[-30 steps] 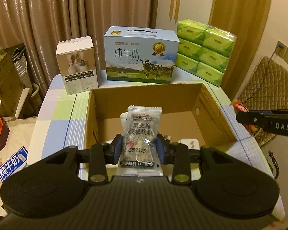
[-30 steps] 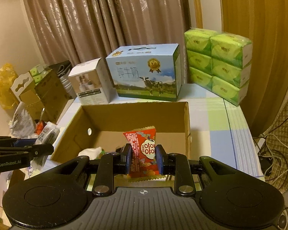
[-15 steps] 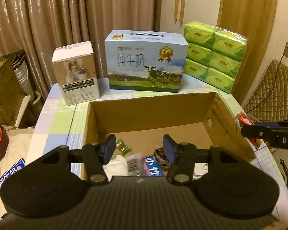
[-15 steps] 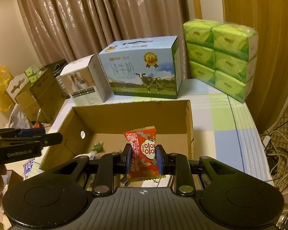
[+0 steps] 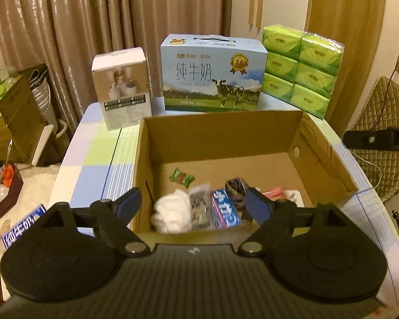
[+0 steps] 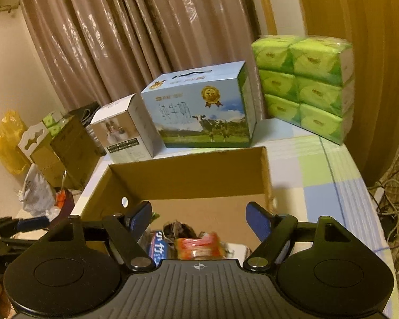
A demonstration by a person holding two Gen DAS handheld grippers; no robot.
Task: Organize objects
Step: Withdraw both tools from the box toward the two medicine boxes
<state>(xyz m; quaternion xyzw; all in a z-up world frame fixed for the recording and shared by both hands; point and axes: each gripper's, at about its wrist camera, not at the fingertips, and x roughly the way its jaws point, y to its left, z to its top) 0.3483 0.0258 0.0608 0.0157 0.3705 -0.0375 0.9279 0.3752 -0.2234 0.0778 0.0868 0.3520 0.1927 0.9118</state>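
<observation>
An open cardboard box (image 5: 252, 138) (image 6: 188, 170) stands on the checked table. My left gripper (image 5: 192, 203) hovers over its near edge, jaws opening wide, nothing between them. Below it lie the clear sesame snack packet (image 5: 199, 207), a white wad (image 5: 173, 214), a blue packet (image 5: 224, 211) and a green candy (image 5: 181, 177). My right gripper (image 6: 198, 219) hangs over the box's near right part, jaws opening. The red-orange snack packet (image 6: 199, 247), blurred, lies loose below them in the box, no pad touching it.
At the table's back stand a white carton (image 5: 121, 90), a blue milk case (image 5: 212, 75) and a stack of green tissue packs (image 5: 302, 70). Cardboard boxes and bags (image 6: 61, 148) crowd the floor on the left. A quilted chair (image 5: 385, 133) and cables are on the right.
Both grippers opened. The left dropped its sesame packet into the box first, and the right then released the red-orange packet, which fell into the box. The left gripper sank slightly toward the box.
</observation>
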